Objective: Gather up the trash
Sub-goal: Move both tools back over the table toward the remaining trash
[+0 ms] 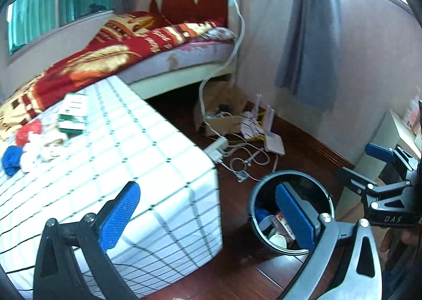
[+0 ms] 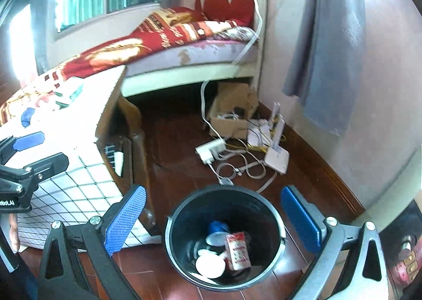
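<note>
My right gripper is open and empty, its blue pads spread directly above a black bin on the wooden floor. In the bin lie a red-and-white carton, a white cup and something blue. My left gripper is open too, hovering over the corner of a table with a checked cloth, with the bin to its right. On the table's far left lie a green-and-white box, a red wrapper, a blue scrap and white crumpled paper.
A bed with a red blanket stands behind the table. On the floor by the wall are a cardboard box, a power strip, a white router and loose cables. A blue curtain hangs at the right.
</note>
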Action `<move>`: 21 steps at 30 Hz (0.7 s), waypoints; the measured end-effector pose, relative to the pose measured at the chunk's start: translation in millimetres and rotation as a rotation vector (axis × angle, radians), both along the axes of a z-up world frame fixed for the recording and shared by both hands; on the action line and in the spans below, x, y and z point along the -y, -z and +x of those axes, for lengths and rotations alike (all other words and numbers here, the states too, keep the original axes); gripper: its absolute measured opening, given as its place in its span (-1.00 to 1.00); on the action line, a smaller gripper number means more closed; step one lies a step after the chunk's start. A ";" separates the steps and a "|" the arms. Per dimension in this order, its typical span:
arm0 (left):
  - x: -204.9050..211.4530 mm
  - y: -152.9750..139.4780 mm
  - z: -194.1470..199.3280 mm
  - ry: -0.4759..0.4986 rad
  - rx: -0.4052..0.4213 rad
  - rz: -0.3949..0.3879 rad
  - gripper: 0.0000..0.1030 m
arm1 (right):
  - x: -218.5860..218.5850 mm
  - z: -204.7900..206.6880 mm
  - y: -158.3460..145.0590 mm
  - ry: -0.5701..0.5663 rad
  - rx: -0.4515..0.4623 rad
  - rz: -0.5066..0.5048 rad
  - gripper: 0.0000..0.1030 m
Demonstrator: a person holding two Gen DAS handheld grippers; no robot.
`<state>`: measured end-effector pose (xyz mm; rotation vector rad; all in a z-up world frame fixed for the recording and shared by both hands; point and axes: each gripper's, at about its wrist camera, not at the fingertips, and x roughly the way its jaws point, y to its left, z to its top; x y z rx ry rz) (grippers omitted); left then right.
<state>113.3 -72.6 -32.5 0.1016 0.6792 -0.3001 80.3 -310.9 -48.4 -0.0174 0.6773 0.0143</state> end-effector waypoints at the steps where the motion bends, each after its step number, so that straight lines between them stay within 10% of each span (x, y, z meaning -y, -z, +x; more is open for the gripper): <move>1: -5.9 -2.0 -0.7 -0.011 0.006 -0.002 1.00 | -9.7 0.7 -4.8 -0.014 0.013 0.002 1.00; 16: -154.7 -22.5 -10.4 -0.282 0.069 -0.022 0.98 | -140.2 45.3 -39.2 -0.241 0.042 0.019 1.00; 21: -203.2 -22.8 -4.7 -0.346 0.069 -0.010 0.69 | -180.2 73.1 -48.9 -0.285 0.023 0.064 1.00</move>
